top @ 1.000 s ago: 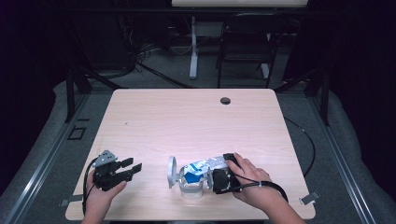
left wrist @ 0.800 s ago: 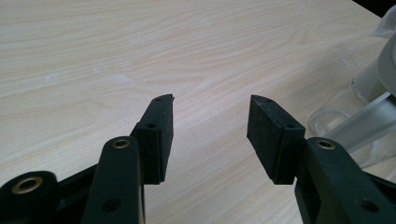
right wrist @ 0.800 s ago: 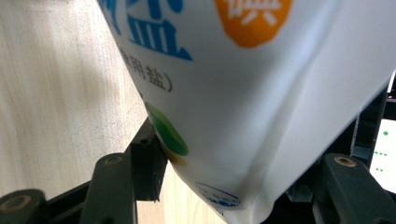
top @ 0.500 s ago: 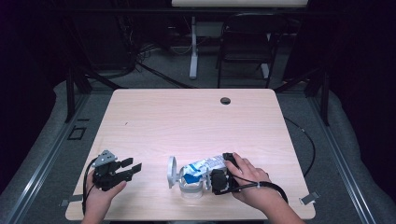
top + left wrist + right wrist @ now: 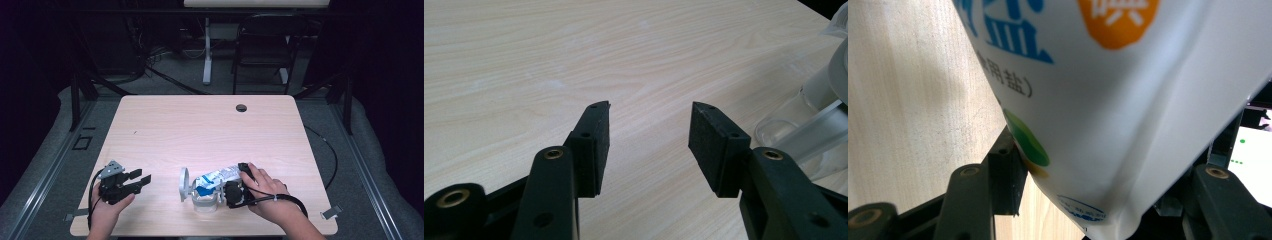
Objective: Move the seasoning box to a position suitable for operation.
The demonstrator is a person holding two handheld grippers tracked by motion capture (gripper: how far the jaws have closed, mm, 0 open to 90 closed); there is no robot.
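Note:
A white salt bag [image 5: 216, 177] with blue print lies tilted over a clear plastic container [image 5: 204, 201] near the table's front edge. The container's round lid [image 5: 184, 184] stands flipped open at its left. My right gripper [image 5: 233, 193] is shut on the bag's bottom end. In the right gripper view the bag [image 5: 1108, 95] sits between the jaws of that gripper [image 5: 1108, 200], with its Chinese print close up. My left gripper [image 5: 141, 178] rests at the front left, open and holding nothing. In the left gripper view its pads [image 5: 649, 135] are well apart, and the container [image 5: 819, 120] shows at the right.
The light wooden table [image 5: 210, 130] has a dark cable hole [image 5: 241, 107] near its far edge. A chair [image 5: 262, 50] and stand legs sit on the dark floor beyond. A cable [image 5: 325, 150] trails off the table's right side.
My right hand and the bag have shifted very slightly to the left over the container. The left gripper has not moved.

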